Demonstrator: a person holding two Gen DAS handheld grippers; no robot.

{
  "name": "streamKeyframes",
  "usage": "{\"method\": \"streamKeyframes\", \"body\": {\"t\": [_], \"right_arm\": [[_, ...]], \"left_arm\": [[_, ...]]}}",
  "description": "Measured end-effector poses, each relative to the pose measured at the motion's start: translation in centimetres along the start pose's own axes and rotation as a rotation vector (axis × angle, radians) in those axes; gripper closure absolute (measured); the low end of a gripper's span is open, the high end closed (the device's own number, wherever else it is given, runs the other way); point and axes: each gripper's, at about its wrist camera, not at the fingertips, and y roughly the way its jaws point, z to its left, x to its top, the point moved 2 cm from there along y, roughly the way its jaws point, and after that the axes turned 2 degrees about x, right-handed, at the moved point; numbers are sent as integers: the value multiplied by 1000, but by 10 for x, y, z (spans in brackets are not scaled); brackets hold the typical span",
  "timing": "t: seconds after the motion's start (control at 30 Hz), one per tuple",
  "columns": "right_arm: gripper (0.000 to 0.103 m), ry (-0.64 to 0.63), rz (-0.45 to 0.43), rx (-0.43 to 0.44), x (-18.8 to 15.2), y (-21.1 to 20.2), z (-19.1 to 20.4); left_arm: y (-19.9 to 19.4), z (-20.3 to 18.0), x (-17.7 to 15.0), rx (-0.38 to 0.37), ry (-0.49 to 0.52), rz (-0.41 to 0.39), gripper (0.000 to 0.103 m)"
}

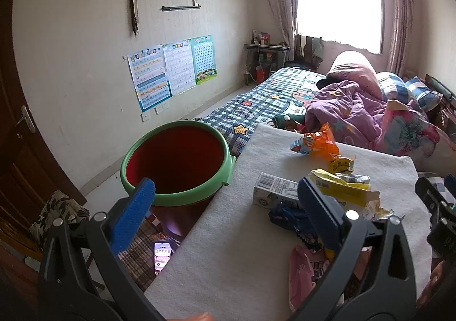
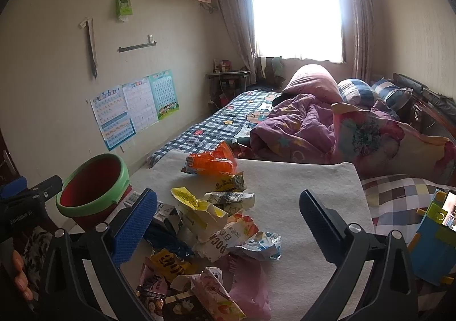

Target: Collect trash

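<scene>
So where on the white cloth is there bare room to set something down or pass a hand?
Free: the right side of the white cloth, between the wrapper pile and the cloth's right edge; also the strip between the milk carton and the red bin. Crowded: the wrapper pile and the orange bag.

My left wrist camera looks forward along my open left claw (image 1: 225,207), close above the white mat (image 1: 228,235), with the red bin (image 1: 176,161) at eleven o'clock. My right wrist camera sits further right, over the wrapper pile (image 2: 211,235). Both face the window (image 2: 296,18) at twelve o'clock, sharing mat, bin, bed (image 2: 228,121).
</scene>
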Motion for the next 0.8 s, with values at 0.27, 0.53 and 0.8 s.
{"method": "streamKeyframes", "body": {"t": [0.27, 0.53, 0.8], "right_arm": [[7, -13, 11, 16, -2, 3, 2], [7, 48, 73, 104, -6, 13, -4], [7, 37, 85, 109, -8, 12, -11]], "left_arm": [[1, 3, -1, 4, -29, -9, 5], [-5, 10, 0, -18, -49, -77, 5], [17, -21, -32, -206, 66, 118, 5]]}}
